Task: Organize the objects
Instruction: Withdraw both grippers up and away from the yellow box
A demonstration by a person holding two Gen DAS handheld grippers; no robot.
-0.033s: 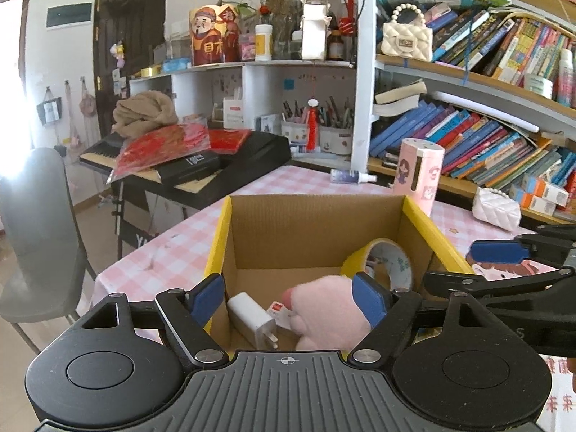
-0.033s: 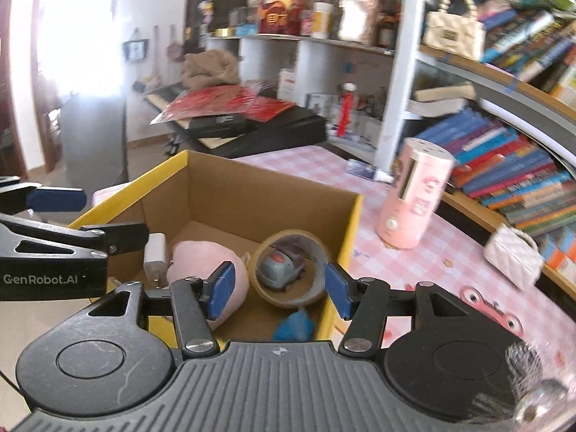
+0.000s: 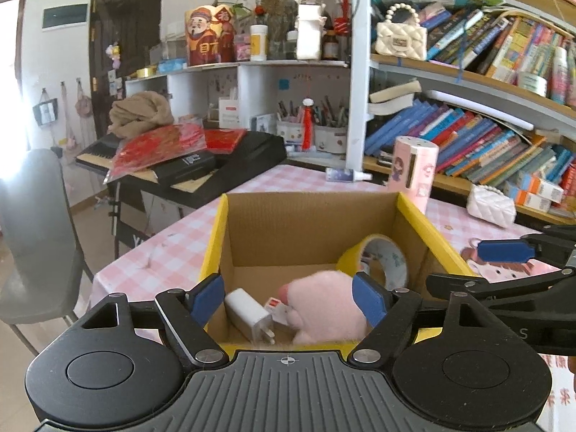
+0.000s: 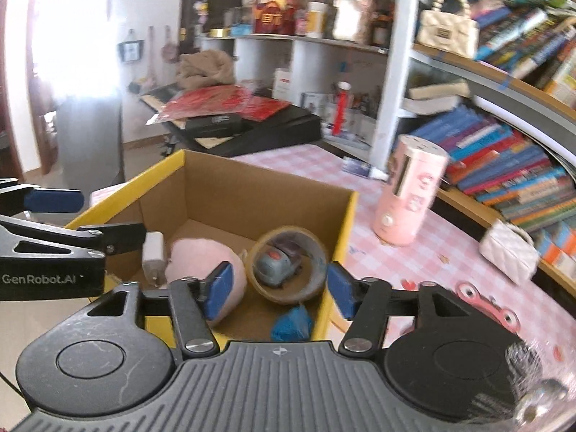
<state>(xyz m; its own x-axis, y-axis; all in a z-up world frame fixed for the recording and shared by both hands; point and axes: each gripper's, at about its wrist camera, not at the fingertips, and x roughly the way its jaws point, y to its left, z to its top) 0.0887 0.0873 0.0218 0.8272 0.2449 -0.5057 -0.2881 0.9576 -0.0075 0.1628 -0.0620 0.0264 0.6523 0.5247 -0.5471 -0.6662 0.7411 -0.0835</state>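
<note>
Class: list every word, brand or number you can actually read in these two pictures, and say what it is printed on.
"GenRobot.AI": white lettering on the side of the left gripper, seen in the right wrist view.
Book spines on the shelves: too small and blurred to read.
Red figure canister: Chinese characters, not clearly legible.

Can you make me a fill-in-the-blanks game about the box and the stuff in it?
1. The cardboard box has a rim coloured ____.
2. The little toy car sits inside the ring of the ____.
3. The white charger lies beside the plush toy, whose colour is ____.
4. Neither the left gripper nor the right gripper holds anything; both stand ____.

Missing words: yellow; tape roll; pink; open
</note>
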